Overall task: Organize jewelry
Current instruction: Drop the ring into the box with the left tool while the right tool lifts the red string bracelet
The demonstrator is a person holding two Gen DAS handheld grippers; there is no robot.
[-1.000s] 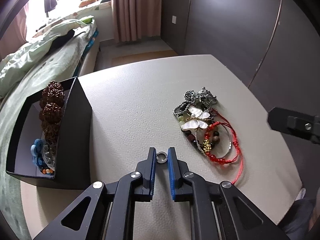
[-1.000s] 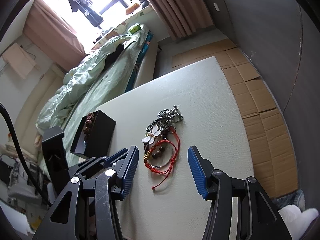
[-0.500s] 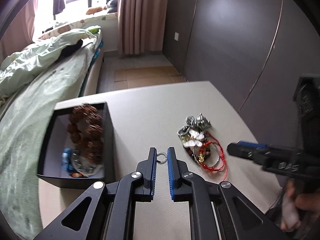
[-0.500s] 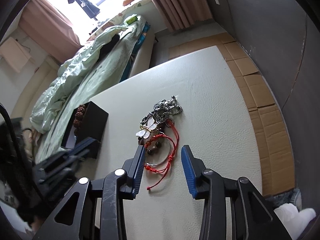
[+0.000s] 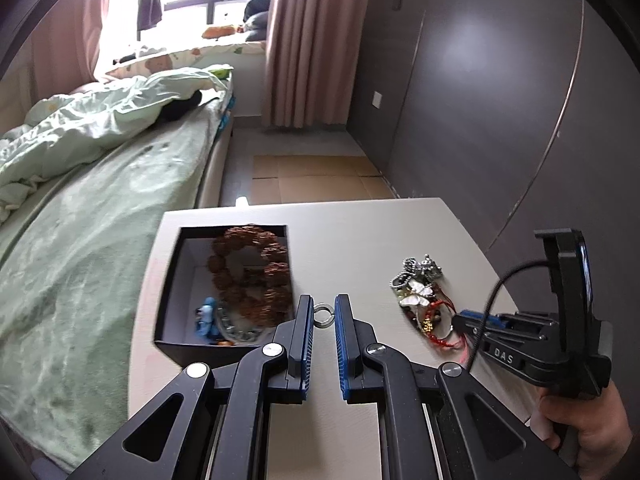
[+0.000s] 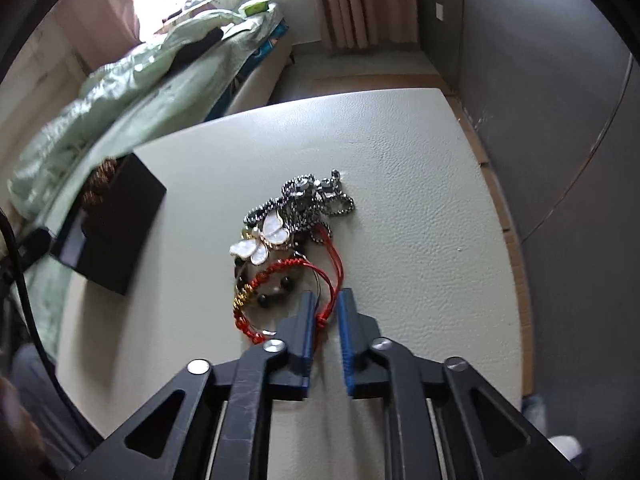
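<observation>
Now left claw [image 5: 322, 316] pinches a silver ring [image 5: 322, 315]; right claw [image 6: 323, 312] clamps red cord [image 6: 320, 317].

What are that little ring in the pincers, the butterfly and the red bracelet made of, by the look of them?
The ring looks like polished silvery metal: it glints. The butterfly seems mother-of-pearl or glossy enamel, white with a sheen and a gold-coloured edge. The red bracelet is braided cord with knots, probably nylon or cotton, with small gold-coloured beads along it.
</observation>
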